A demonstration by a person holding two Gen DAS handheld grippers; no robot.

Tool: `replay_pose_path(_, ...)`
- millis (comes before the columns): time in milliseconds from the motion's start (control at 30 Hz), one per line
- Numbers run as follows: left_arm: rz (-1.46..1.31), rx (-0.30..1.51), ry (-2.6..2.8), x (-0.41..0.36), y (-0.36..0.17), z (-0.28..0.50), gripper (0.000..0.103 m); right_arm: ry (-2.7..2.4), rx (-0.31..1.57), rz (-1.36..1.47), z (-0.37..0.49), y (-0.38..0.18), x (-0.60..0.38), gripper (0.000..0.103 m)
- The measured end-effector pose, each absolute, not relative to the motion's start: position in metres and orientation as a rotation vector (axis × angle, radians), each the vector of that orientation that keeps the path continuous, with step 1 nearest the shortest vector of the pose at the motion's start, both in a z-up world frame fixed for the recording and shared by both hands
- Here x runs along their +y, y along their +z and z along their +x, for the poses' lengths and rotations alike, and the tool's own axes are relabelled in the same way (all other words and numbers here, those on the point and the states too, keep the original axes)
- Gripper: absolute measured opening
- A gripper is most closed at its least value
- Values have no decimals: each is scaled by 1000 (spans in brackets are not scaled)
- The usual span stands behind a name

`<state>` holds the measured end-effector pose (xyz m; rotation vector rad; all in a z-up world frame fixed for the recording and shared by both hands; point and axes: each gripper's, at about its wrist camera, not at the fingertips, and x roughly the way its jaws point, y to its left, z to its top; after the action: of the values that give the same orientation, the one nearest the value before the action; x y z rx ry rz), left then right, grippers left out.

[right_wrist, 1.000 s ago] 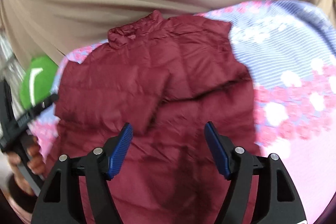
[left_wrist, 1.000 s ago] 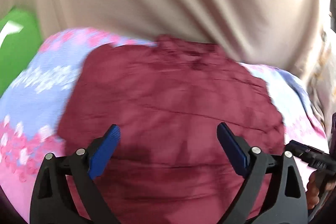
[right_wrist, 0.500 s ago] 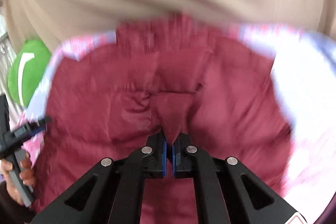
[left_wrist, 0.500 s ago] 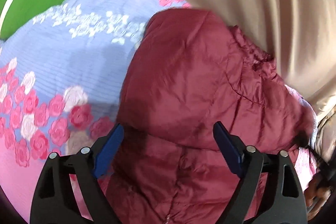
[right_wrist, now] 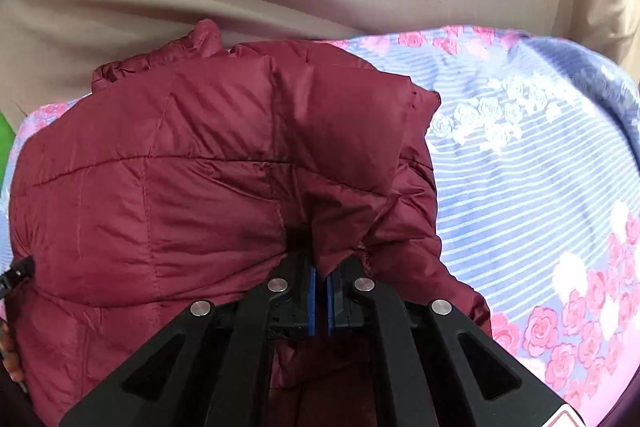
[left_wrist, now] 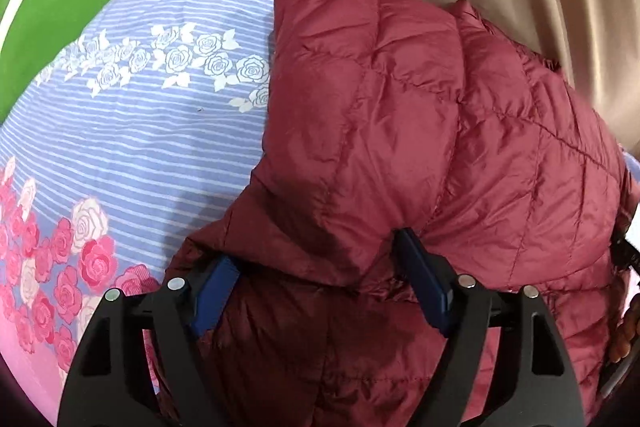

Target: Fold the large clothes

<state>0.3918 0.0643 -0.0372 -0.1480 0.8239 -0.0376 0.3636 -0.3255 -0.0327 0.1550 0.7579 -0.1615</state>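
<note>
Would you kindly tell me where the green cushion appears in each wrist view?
Left wrist: green cushion fills the upper left corner, beyond the floral sheet.
Right wrist: only a green sliver at the left edge.
Shared landmark: the maroon jacket.

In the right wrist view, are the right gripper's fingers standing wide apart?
No. The right gripper is shut, its blue fingers pinching a fold of the maroon jacket.

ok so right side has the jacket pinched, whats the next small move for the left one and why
Probably finish closing the left gripper on the maroon jacket. Its jaws have just been closing, yet a thick folded edge sits between them ungripped, while the right gripper already pinches fabric.
</note>
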Motion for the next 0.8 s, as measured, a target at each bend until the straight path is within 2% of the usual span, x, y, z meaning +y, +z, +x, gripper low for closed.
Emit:
replay_pose_path(133, -118, 793, -22, 63, -28, 381, 72, -158, 762, 161, 356, -25, -325, 4)
replay_pose_path(267, -111, 677, -33, 72, 6, 354, 71, -170, 655, 218, 331, 11, -340, 17)
replay_pose_path(400, -110, 609, -53, 68, 41, 356, 73, -83, 597, 211, 335, 48, -324, 17)
replay_pose_path(533, -87, 656, -23, 49, 32, 394, 73, 19, 631, 204, 371, 44, -293, 17)
replay_pose_path(600, -92, 715, -7, 46, 14, 412, 73, -5, 688, 188, 395, 23, -286, 15)
replay_pose_path(633, -94, 740, 3, 48, 4, 420, 74, -32, 703, 172, 401, 13, -289, 3)
replay_pose_path(667, -101, 764, 11, 50, -8, 427, 76, -49, 707, 163, 406, 6, -290, 0)
replay_pose_path(733, -125, 770, 9, 57, -20, 433, 83, -80, 705, 183, 409, -9, -309, 0)
replay_pose_path(800, -172, 775, -7, 68, -25, 434, 85, -101, 699, 247, 403, -14, -337, 0)
